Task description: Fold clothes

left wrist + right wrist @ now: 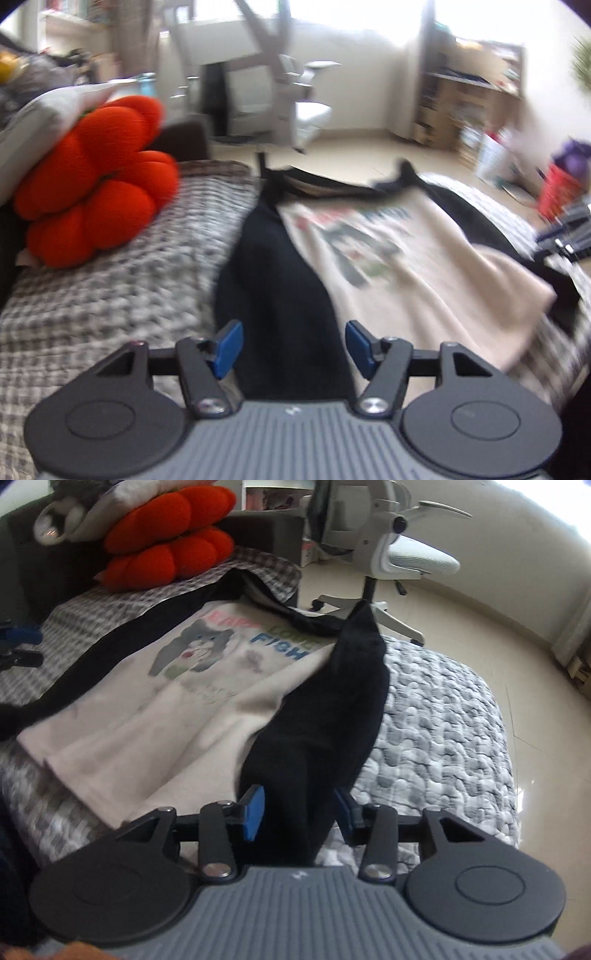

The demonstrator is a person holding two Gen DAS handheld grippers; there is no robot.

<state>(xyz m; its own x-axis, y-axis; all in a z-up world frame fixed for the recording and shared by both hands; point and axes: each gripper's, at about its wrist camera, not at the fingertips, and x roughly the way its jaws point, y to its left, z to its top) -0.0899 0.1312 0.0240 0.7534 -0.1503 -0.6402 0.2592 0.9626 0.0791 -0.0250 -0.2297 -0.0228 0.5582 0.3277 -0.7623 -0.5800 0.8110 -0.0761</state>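
Observation:
A cream T-shirt with black sleeves and a cat print (177, 698) lies flat on a checked bedspread (436, 716). It also shows in the left wrist view (406, 266). My left gripper (293, 347) is open, its blue pads on either side of the shirt's left black sleeve (280, 295). My right gripper (301, 812) is open, its pads on either side of the right black sleeve (325, 723). Each sleeve runs from between the jaws up toward the collar. The left wrist view is blurred.
A red flower-shaped cushion (96, 181) and grey pillows lie at the head of the bed; the cushion also shows in the right wrist view (170, 539). A white office chair (399, 554) stands on the tiled floor beyond the bed. Shelves (476, 107) stand against the far wall.

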